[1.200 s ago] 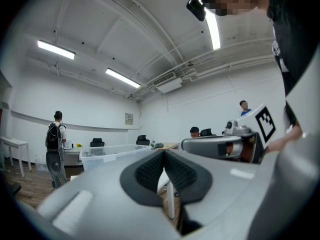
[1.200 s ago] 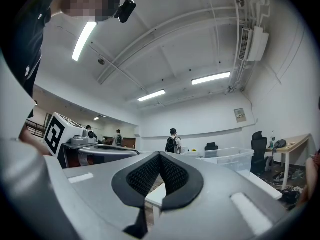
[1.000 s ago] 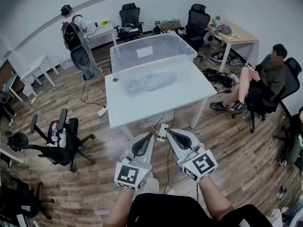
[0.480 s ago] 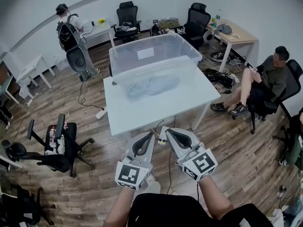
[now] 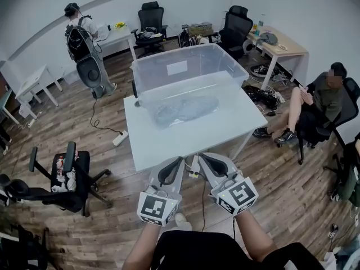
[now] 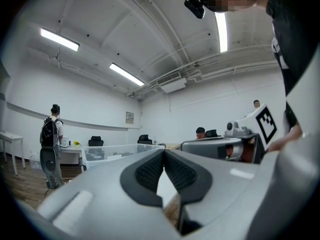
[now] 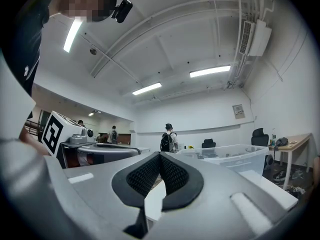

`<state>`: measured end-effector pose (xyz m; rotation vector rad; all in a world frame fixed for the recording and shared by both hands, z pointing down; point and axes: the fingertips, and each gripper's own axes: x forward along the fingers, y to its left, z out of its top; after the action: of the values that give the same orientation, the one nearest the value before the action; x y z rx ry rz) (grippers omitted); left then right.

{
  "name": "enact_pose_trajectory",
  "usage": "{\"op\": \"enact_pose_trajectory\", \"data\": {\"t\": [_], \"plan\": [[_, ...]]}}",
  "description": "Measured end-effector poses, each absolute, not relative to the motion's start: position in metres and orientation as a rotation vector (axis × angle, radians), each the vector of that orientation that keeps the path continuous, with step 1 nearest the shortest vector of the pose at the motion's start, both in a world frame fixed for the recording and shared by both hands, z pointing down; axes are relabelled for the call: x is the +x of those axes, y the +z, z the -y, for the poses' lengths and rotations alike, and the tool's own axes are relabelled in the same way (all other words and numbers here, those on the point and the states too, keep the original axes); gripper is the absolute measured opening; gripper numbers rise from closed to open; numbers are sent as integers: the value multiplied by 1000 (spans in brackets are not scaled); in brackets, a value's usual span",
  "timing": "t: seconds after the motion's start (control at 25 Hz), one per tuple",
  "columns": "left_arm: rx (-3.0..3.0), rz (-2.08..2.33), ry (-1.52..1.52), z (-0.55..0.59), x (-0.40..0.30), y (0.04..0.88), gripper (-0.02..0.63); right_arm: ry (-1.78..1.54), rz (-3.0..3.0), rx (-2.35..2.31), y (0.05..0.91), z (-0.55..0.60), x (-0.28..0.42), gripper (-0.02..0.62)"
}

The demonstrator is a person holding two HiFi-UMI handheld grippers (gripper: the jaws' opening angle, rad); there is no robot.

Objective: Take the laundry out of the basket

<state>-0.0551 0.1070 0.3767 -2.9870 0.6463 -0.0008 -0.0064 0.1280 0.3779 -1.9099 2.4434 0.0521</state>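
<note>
A clear plastic basket (image 5: pixel 183 66) stands on the far half of a white table (image 5: pixel 169 142), and it also shows as the basket (image 7: pixel 235 159) in the right gripper view. Grey laundry (image 5: pixel 184 108) lies inside it, seen through the near wall. My left gripper (image 5: pixel 179 161) and right gripper (image 5: pixel 199 157) hang side by side just short of the table's near edge, pointing level at it. Both are shut with nothing between the jaws; in the gripper views the black pads (image 6: pixel 162 171) and pads (image 7: pixel 159 176) meet.
Office chairs (image 5: pixel 53 176) stand left of the table, more chairs (image 5: pixel 152 21) at the back wall. A person with a backpack (image 5: pixel 79 38) stands at the back left; another person (image 5: pixel 320 100) sits on the right. A power strip (image 5: pixel 119 138) and cables lie on the wooden floor.
The table and basket have drawn nearer and slid lower in the head view; both grippers have come up to the table's near edge. Their jaws stay shut.
</note>
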Motion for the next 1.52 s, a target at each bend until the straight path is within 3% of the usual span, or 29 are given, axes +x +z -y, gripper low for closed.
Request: {"op": "enact_pose_trajectory", "data": {"t": [0.92, 1.52], "plan": [[-3051, -680, 48, 3, -91, 383, 8, 42, -2419, -1990, 382, -36, -35, -2], [-3077, -604, 29, 29, -70, 387, 8, 16, -2362, -2056, 384, -15, -19, -2]]}}
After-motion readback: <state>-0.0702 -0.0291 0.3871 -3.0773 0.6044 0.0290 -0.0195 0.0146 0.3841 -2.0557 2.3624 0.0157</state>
